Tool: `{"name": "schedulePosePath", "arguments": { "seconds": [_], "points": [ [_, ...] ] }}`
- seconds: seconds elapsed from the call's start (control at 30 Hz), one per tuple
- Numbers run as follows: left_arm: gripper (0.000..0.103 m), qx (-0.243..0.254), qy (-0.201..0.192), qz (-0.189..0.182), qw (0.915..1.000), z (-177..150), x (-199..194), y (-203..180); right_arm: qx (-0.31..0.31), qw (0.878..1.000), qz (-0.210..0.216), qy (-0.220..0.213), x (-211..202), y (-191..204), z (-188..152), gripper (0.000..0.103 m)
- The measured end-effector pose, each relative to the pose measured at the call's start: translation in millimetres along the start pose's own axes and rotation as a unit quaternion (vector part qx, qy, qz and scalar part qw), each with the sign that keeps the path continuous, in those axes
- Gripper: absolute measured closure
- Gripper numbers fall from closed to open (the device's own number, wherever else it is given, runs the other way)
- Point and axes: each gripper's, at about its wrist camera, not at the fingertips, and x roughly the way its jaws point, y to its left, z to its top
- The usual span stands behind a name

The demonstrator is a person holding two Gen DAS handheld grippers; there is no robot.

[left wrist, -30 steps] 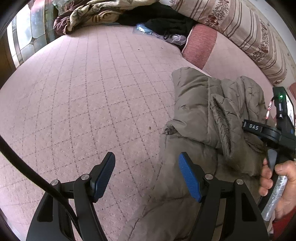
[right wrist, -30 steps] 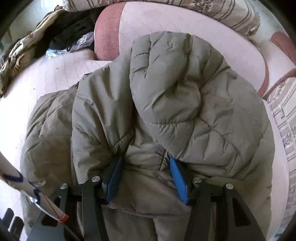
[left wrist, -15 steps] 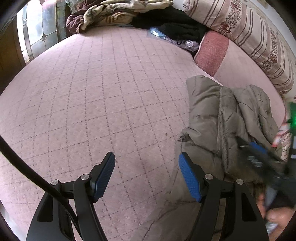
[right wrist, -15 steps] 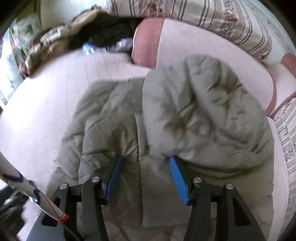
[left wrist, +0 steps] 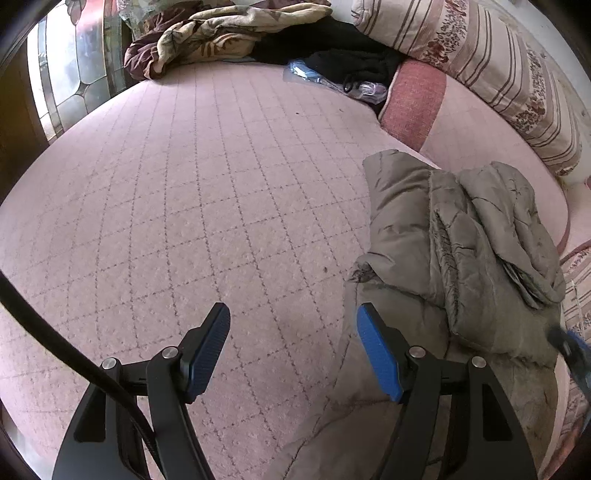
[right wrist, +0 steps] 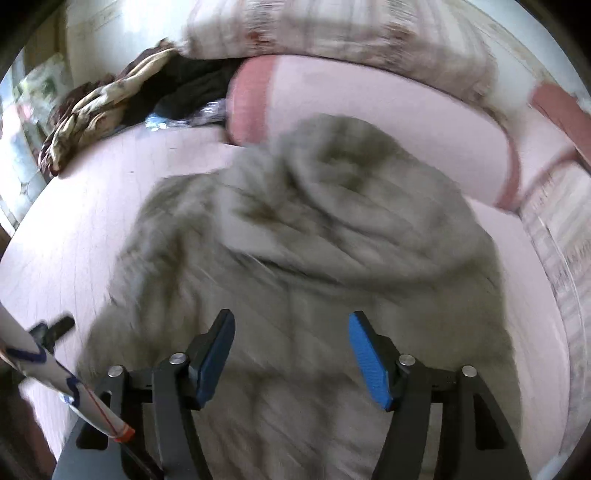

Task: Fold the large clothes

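An olive-grey padded jacket lies folded on the pink quilted bedspread, at the right of the left wrist view. My left gripper hangs open above the bedspread just left of the jacket's edge, nothing between its blue pads. In the blurred right wrist view the jacket fills the middle, its hood part folded over the top. My right gripper is above the jacket's near part; its jaws are opening and the pads stand apart from the cloth. A blurred blue tip of the right gripper shows at the right edge.
Striped pillows and a pink cushion line the back right. A crumpled patterned blanket, black clothes and a clear plastic bag lie at the far end. A glass-panelled door stands at the left.
My right gripper let go of the jacket fold, widened its jaws and pulled back and up, so the jacket looks further away. The left gripper stayed put, open.
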Motion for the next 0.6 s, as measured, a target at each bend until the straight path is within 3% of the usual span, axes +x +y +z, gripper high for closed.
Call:
{"name": "schedulePosePath", "arguments": {
  "seconds": [0.1,0.27,0.4,0.6],
  "points": [
    [0.033,0.009,0.002,0.001,1.0000,-6,-3,0,0.048,0.999,-0.016,0.019,-22,-60,-33,0.033],
    [0.033,0.019,-0.027,0.007,0.9994,-28,-24,-1,0.139,0.988,-0.061,0.038,-61,-169,-101,0.031],
    [0.033,0.035,-0.046,0.009,0.9983,-56,-47,5,0.178,0.980,-0.075,0.046,-83,-229,-151,0.027],
    [0.033,0.014,0.005,-0.030,0.9995,-80,-64,37,0.221,0.972,-0.064,0.051,-88,-284,-206,0.025]
  ]
}}
